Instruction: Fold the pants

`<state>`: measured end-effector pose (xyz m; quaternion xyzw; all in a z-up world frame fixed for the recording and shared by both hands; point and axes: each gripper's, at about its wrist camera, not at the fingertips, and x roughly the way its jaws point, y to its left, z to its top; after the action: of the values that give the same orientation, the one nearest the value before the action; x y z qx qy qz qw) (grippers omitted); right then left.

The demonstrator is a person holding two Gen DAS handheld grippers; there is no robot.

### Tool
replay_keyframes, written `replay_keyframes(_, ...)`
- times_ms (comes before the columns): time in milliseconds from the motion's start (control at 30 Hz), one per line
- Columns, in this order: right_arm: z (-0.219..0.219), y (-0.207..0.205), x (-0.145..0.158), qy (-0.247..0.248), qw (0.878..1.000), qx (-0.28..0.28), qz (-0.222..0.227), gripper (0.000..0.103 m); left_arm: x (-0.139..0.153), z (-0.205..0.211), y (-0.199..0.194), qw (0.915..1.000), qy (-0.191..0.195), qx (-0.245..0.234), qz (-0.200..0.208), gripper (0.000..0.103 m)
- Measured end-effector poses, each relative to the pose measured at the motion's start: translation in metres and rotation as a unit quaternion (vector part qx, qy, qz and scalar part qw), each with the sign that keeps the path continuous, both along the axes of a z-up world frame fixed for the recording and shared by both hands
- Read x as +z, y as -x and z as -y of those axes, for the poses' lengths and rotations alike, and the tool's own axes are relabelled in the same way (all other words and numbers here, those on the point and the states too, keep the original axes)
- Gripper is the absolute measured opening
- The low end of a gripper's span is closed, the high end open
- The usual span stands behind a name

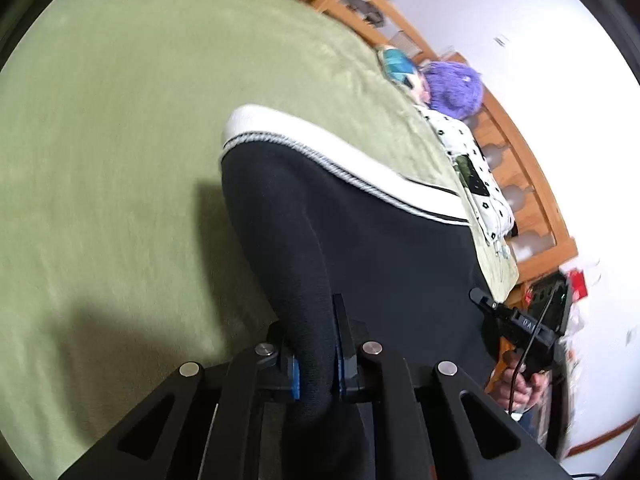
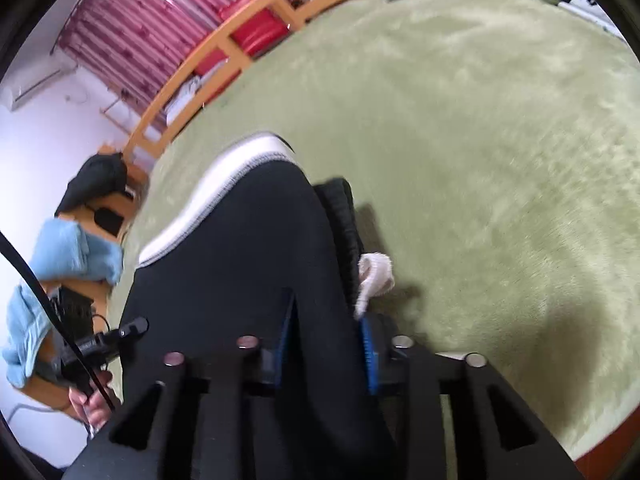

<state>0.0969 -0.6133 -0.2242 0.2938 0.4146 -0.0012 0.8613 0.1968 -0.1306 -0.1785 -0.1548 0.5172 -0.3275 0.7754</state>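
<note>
Gripping the black pants (image 1: 360,216) at two points: the left gripper (image 1: 316,360) and the right gripper (image 2: 324,356) each pinch a bunched fold of fabric. Carrying both ends level should keep the white side stripe (image 1: 320,140) aligned. Pants lie on a green plush blanket (image 1: 120,140); a wooden bed rail (image 2: 192,76) and red curtain (image 2: 132,28) lie beyond.

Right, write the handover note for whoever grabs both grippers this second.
Left gripper: shut on a bunched fold of the black pants.
Right gripper: jaws clamped on another part of the same pants, next to the white drawstring.
Pants lie on the green blanket, white-trimmed edge at the far end, cloth partly gathered.
Done: both grips taken.
Left: make the fold, lay it flat, release.
</note>
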Motion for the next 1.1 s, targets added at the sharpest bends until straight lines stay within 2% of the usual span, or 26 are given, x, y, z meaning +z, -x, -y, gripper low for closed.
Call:
replay_keyframes(133, -0.027, -0.006, 0.026, 0.027, 0.999, -0.006, 0.023, 0.018, 0.017, -0.022, -0.013, 0.9998, 0.017, 0.003, 0.006, 0.011)
replay_keyframes(233, -0.051, -0.023, 0.033, 0.006, 0.999, 0.007, 0.036, 0.017, 0.037, -0.053, -0.027, 0.9991, -0.004, 0.023, 0.035, 0.011)
replay_keyframes(333, -0.090, -0.048, 0.029, -0.001, 0.999, 0.034, 0.042, 0.017, 0.057, -0.099, -0.043, 0.9973, -0.020, 0.053, 0.048, 0.011)
replay_keyframes(400, -0.121, -0.069, 0.022, -0.017, 0.997, 0.059, 0.050, 0.017, 0.069, -0.134, -0.053, 0.9939, -0.050, 0.076, 0.062, 0.011)
replay_keyframes(467, -0.155, -0.093, 0.012, -0.040, 0.994, 0.083, 0.055, 0.017, 0.072, -0.158, -0.061, 0.9906, -0.076, 0.091, 0.068, 0.011)
replay_keyframes(533, -0.185, -0.112, 0.004, -0.038, 0.993, 0.098, 0.053, 0.017, 0.063, -0.180, -0.071, 0.9885, -0.094, 0.107, 0.052, 0.012)
replay_keyframes(567, -0.197, -0.119, 0.002, -0.026, 0.993, 0.103, 0.048, 0.017, 0.054, -0.187, -0.076, 0.9884, -0.100, 0.108, 0.037, 0.014)
replay_keyframes(633, -0.210, -0.129, -0.001, 0.010, 0.995, 0.096, 0.037, 0.025, 0.030, -0.194, -0.084, 0.9842, -0.137, 0.111, 0.011, 0.026)
replay_keyframes(700, -0.212, -0.133, -0.005, 0.060, 0.993, 0.096, 0.017, 0.047, 0.013, -0.197, -0.079, 0.9714, -0.197, 0.132, 0.008, 0.032)
replay_keyframes(733, -0.211, -0.131, -0.003, 0.084, 0.992, 0.099, 0.008, 0.048, 0.012, -0.197, -0.073, 0.9690, -0.207, 0.135, 0.012, 0.032)
replay_keyframes(800, -0.209, -0.115, 0.012, 0.115, 0.989, 0.091, 0.015, 0.046, 0.018, -0.198, -0.056, 0.9710, -0.198, 0.133, 0.017, 0.034)
replay_keyframes(867, -0.212, -0.093, 0.030, 0.160, 0.983, 0.084, 0.039, 0.044, 0.034, -0.192, -0.031, 0.9707, -0.193, 0.134, 0.051, 0.044)
replay_keyframes(933, -0.228, -0.071, 0.044, 0.198, 0.973, 0.094, 0.071, 0.041, 0.045, -0.183, -0.004, 0.9676, -0.195, 0.129, 0.094, 0.059)
replay_keyframes(967, -0.234, -0.067, 0.046, 0.205, 0.970, 0.102, 0.079, 0.036, 0.044, -0.177, 0.010, 0.9664, -0.196, 0.129, 0.104, 0.059)
replay_keyframes(1067, -0.254, -0.050, 0.031, 0.203, 0.966, 0.146, 0.064, 0.025, 0.022, -0.170, 0.032, 0.9655, -0.205, 0.136, 0.085, 0.059)
replay_keyframes(1100, -0.259, -0.048, 0.024, 0.205, 0.966, 0.150, 0.055, 0.025, 0.008, -0.171, 0.038, 0.9666, -0.203, 0.140, 0.069, 0.059)
